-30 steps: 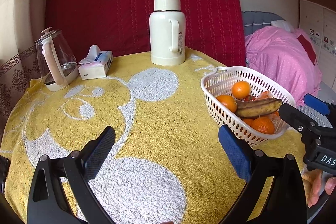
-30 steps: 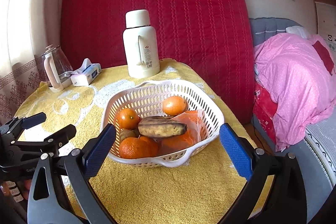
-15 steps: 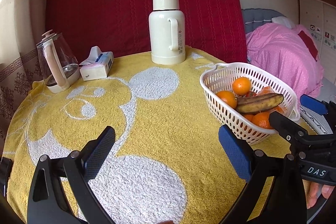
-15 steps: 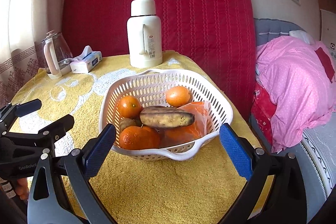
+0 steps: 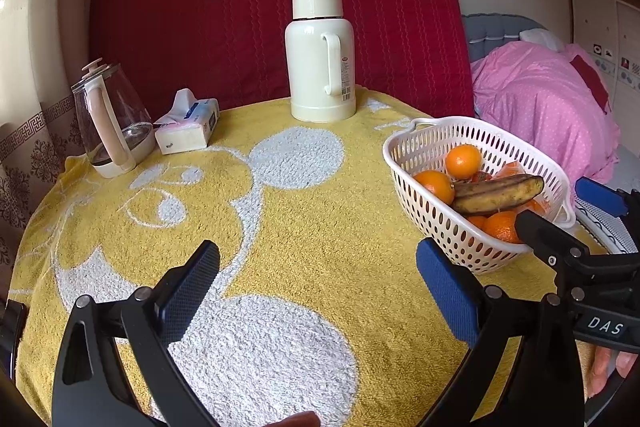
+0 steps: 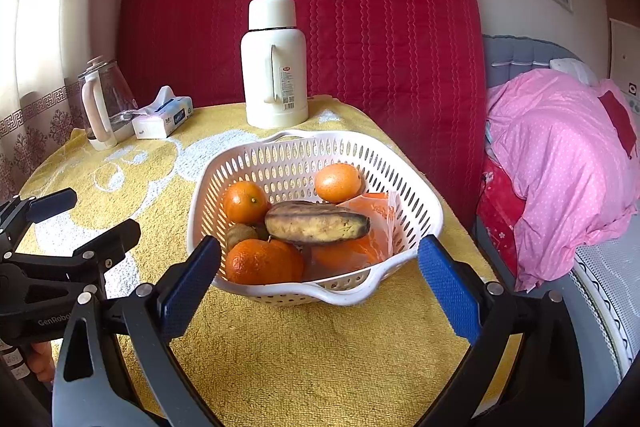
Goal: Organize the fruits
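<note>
Item: white perforated basket (image 6: 280, 163), set on the right side of the counter (image 5: 280, 227), which is covered by a yellow towel with a white cartoon figure.

Contents, as seen from the right wrist view: three loose oranges (image 6: 245, 202), one at back left, one at back right, one large at front left; a browned banana (image 6: 316, 223) laid across the top; a small brown fruit (image 6: 239, 235), probably a kiwi, tucked at the left; an orange plastic packet (image 6: 376, 215) at the right, further orange fruit apparently beneath it. No fruit is seen lying loose on the towel.

Other articles on the counter: cream thermos flask (image 5: 320, 55) at the rear centre; glass kettle (image 5: 108, 119) and tissue pack (image 5: 188, 125) at the rear left. A bed with pink bedding (image 6: 560, 163) stands beyond the counter's right edge.

Left tool (image 5: 316, 279): fingers spread wide, nothing held, poised over bare towel left of the basket.

Right tool (image 6: 318, 275): fingers spread wide, nothing held, framing the near rim of the basket.

Progress: all visible fruit is gathered in the basket. This arrangement would be consistent either with a finished gathering or with a mixed heap awaiting sorting by kind; which applies cannot be settled from these views.
</note>
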Tool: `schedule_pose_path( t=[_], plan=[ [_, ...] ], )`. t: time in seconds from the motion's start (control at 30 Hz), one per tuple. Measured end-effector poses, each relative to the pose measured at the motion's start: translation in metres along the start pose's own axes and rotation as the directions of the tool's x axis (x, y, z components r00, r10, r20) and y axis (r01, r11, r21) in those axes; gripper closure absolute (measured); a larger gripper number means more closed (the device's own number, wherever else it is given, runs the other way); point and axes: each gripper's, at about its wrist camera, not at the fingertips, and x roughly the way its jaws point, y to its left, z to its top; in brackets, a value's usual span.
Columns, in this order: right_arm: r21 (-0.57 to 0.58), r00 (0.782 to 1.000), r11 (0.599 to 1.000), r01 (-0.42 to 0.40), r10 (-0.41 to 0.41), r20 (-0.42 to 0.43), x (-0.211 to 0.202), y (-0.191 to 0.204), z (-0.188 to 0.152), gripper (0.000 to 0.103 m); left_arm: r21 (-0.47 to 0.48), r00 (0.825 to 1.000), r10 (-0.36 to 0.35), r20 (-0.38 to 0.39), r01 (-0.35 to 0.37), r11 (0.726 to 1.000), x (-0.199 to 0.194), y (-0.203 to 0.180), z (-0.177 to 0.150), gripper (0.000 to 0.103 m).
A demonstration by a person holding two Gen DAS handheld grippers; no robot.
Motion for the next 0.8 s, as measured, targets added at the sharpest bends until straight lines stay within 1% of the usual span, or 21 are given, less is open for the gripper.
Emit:
schedule_pose_path(
  t=[0.67,0.8],
  plan=[
    [0.0,1.0,1.0,0.004,-0.004,-0.005,0.0027,-0.0014,-0.0017,0.003,0.019,1.0,0.018,-0.002,-0.018,1.0,0.002,-0.002,-0.0008,0.005],
    [0.001,1.0,1.0,0.005,-0.005,-0.005,0.0027,-0.0014,-0.0016,0.003,0.038,0.999,0.031,0.011,-0.032,0.999,0.0007,-0.0047,-0.0019,0.005]
  ],
)
